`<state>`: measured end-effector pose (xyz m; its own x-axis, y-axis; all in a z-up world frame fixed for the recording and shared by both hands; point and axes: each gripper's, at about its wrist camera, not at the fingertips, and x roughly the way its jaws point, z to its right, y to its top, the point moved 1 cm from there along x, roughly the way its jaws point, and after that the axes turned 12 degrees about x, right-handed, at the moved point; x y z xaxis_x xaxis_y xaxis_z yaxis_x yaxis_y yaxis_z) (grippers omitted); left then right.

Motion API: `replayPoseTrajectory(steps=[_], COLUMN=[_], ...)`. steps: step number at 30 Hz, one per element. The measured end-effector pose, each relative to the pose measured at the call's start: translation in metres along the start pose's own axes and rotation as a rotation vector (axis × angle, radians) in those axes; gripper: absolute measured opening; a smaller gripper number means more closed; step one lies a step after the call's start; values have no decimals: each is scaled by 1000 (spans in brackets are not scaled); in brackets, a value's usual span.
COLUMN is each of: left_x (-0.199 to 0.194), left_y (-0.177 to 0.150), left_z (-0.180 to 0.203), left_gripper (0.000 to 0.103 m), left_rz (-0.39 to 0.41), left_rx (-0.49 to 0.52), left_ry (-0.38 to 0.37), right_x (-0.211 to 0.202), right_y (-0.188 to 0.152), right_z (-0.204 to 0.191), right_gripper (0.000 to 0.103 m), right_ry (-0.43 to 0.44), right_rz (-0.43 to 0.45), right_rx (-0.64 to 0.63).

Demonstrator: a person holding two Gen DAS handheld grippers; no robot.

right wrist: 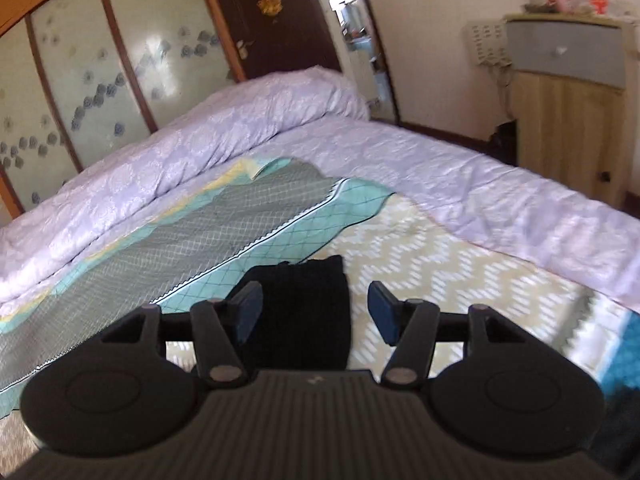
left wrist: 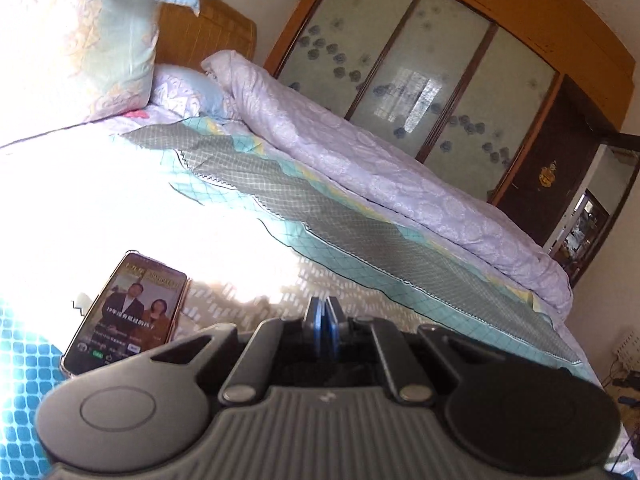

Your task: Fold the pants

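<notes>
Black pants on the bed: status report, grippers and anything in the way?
Left gripper shut, empty. Right gripper open over the black ribbed fabric pants, not gripping. Lit smartphone lying on the patterned bedsheet beside the left gripper.

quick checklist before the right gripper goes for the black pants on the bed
1. Right gripper open: ok, its jaws stand apart with nothing pressed between them.
2. Black pants in line with it: ok, the dark fabric lies on the bed below and between the fingers; only this end shows.
3. Pads clear of the fabric: cannot tell whether the left pad touches it.
4. Left gripper free: ok, shut with nothing visible between its pads.
5. Phone out of the way: cannot tell, it lies on the bed beside the left gripper, and the pants do not show in that view.
6. Pants lying flat: cannot tell.
</notes>
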<state>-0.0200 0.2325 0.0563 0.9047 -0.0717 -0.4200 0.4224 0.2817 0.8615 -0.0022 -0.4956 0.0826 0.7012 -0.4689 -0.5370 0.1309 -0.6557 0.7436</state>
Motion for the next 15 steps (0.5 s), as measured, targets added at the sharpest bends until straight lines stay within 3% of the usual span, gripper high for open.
replayPoseTrajectory(steps=[1,3,5,6,7,9,10,11,12,13,14,15], left_x=[4,10,21,29,38,63,79,94,111,124,133,133], left_y=[3,9,13,12,11,2,-5,-13,-23,-30,-33,-30], left_z=[-1,2,13,19,28,47,56,62,67,68,66,65], left_gripper=[5,18,75,87,97,97,94,70,46,3,4,4], left_rz=[-12,-27,-58,-71,-82,-130,-180,-233,-302,-361,-396,-370], left_rx=[0,29,80,110,156,301,373,428,473,485,464,439], left_ry=[8,31,16,-8,-41,-57,-47,-41,-53,-58,-48,-44], right_x=[18,51,75,88,100,124,136,149,157,162,159,152], right_y=[3,8,11,11,8,-2,-9,-19,-29,-36,-39,-35], right_z=[-5,-21,-38,-47,-58,-77,-84,-89,-90,-88,-85,-78], right_gripper=[61,61,64,70,73,79,79,73,44,31,14,10], right_ry=[6,2,25,48,49,-4,-36,-78,-121,-175,-186,-167], right_rz=[-36,-110,-152,-174,-192,-218,-241,-275,-294,-287,-243,-225], right_rx=[-24,-45,2,21,23,-31,-71,-118,-161,-202,-219,-184])
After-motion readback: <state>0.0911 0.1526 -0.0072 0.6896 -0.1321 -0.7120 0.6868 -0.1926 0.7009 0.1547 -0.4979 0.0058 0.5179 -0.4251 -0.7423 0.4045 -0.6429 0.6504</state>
